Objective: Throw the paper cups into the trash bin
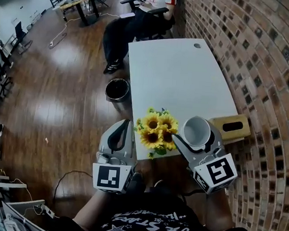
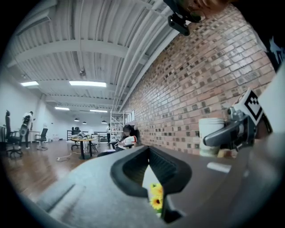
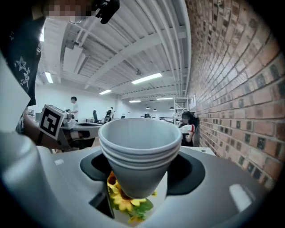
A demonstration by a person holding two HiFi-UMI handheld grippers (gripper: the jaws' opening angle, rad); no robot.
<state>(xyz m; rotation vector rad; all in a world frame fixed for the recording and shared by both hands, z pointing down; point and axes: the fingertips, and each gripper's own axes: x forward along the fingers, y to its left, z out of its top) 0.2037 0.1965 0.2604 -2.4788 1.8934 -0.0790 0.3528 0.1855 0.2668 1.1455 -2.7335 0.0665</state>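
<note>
Head view: my right gripper [image 1: 195,134] clamps nested white paper cups [image 1: 197,130], smooth and tapered, at 4 o'clock. The round metal trash bin [image 1: 117,90] stands at their 10 o'clock on the glossy wood floor [image 1: 51,106].

Left gripper view: the left gripper [image 2: 153,185] has its ribbed jaws closed and empty.

Right gripper view: the cups are three deep, with rolled rims.

Three nested paper cups [image 3: 139,156], one trash bin [image 1: 117,90], one tissue box [image 1: 231,127]
</note>
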